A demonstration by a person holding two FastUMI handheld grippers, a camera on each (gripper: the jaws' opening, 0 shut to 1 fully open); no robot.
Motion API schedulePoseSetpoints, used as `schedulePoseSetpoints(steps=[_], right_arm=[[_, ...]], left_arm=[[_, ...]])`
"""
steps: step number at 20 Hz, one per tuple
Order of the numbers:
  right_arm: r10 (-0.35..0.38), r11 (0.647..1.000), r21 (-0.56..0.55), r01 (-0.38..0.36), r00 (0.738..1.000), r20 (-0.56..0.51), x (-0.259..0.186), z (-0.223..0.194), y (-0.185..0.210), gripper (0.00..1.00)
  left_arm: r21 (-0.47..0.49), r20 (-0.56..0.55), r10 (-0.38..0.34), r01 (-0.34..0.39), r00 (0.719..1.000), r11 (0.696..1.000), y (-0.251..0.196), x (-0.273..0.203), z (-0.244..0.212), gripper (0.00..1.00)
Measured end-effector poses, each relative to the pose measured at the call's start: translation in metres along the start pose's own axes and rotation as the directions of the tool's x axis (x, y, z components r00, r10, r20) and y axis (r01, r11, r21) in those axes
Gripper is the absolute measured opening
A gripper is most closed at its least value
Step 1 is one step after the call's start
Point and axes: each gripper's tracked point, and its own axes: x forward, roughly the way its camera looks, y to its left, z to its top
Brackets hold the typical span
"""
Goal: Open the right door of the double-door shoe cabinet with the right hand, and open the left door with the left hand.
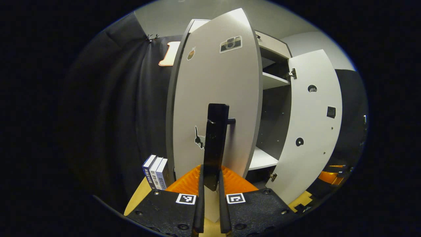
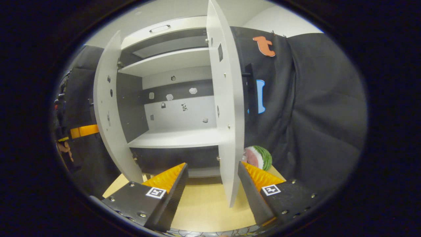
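Left gripper view has the left gripper (image 1: 212, 184) clamped on the left door's black handle (image 1: 215, 141), left door (image 1: 217, 98) swung partway out. Right gripper (image 2: 212, 179) is spread wide around the right door's (image 2: 227, 115) edge, not pinching it. Cabinet sits on the counter (image 2: 204, 204).

The cabinet (image 2: 174, 82) stands on the table (image 2: 204, 200) before the cloth wall, both doors swung out. Books (image 1: 156, 171) stand on the table just left of the left door (image 1: 217, 82). A melon slice (image 2: 258, 157) lies behind the right door (image 2: 227, 108), near the table's right edge.
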Motion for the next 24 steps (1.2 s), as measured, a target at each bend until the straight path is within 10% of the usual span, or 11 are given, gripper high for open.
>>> schedulePoseSetpoints(steps=[24], right_arm=[[0.129,0.992,-0.011,-0.129,0.991,0.026,-0.008,0.012,0.057,0.9]], left_arm=[[0.155,0.06,0.208,-0.215,0.976,0.964,0.083,-0.022,0.004,0.0]])
